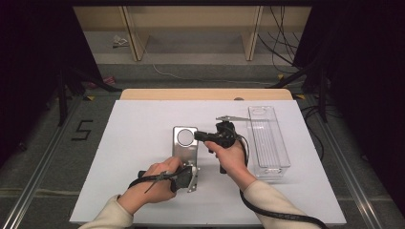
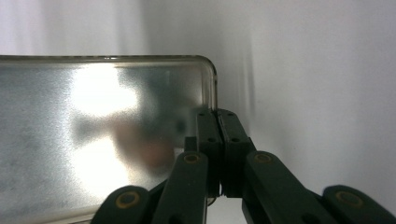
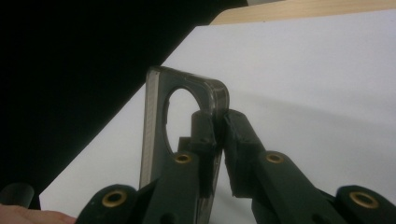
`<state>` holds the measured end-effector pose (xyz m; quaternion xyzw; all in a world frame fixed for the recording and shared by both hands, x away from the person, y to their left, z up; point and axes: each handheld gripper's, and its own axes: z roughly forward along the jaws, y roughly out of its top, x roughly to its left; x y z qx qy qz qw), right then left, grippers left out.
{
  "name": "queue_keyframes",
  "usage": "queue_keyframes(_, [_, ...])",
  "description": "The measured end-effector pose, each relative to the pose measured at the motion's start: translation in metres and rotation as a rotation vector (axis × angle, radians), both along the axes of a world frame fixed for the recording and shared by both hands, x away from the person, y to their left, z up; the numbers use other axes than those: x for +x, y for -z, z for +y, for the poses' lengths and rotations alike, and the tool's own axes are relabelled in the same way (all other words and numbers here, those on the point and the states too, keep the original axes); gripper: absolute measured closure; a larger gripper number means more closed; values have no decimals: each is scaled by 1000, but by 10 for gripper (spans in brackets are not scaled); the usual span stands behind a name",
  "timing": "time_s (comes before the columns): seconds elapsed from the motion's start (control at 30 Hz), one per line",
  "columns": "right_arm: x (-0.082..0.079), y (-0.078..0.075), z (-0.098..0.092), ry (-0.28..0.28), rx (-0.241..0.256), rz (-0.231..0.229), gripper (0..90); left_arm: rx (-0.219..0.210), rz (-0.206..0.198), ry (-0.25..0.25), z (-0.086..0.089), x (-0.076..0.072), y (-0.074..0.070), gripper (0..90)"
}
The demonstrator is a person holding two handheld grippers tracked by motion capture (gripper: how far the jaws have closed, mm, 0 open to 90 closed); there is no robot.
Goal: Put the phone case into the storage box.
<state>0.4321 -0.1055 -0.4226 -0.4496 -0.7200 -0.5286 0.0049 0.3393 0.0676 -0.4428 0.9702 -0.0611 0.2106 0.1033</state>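
Both grippers are clamping the phone case point(image 1: 184, 143), so it is blocking the space between them. The right gripper point(image 1: 197, 135) is pinching the case's edge beside the round cutout; the left gripper point(image 1: 193, 178) is gripping the opposite end. Just to the right of the right gripper, a clear plastic bin point(image 1: 268, 139) is standing in the way, with a small metal piece point(image 1: 231, 118) lying just beyond that gripper. To the left of both grippers, the white table point(image 1: 133, 143) is lying open.
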Motion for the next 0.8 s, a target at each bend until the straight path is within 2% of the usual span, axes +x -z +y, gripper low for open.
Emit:
queue_keyframes(0.07, [0, -1, 0, -7, 6, -5, 834, -8, 13, -14, 1, 0, 0, 881])
queue_keyframes(0.17, [-1, -1, 0, 0, 19, -9, 835, -14, -3, -5, 3, 2, -1, 881])
queue_keyframes(0.4, [-2, -5, -1, -1, 41, -32, 838, -45, -23, -21, 9, 2, -4, 876])
queue_keyframes(0.53, [-3, -8, -2, 7, 44, -48, 838, -77, -29, -35, 12, 2, -7, 856])
queue_keyframes(0.57, [-3, -9, -2, 16, 35, -61, 839, -104, -30, -41, 13, 2, -6, 841])
queue_keyframes(0.6, [-3, -10, -3, 21, 33, -65, 839, -100, -37, -37, 15, 1, -9, 825])
queue_keyframes(0.63, [-3, -10, -5, 26, 40, -62, 839, -136, -36, -48, 16, 0, -9, 813])
queue_keyframes(0.77, [-2, -11, -8, 39, 40, -75, 838, -226, -47, -69, 23, -2, -18, 704])
queue_keyframes(0.8, [-2, -11, -8, 40, 37, -79, 838, -264, -55, -80, 25, -3, -20, 670])
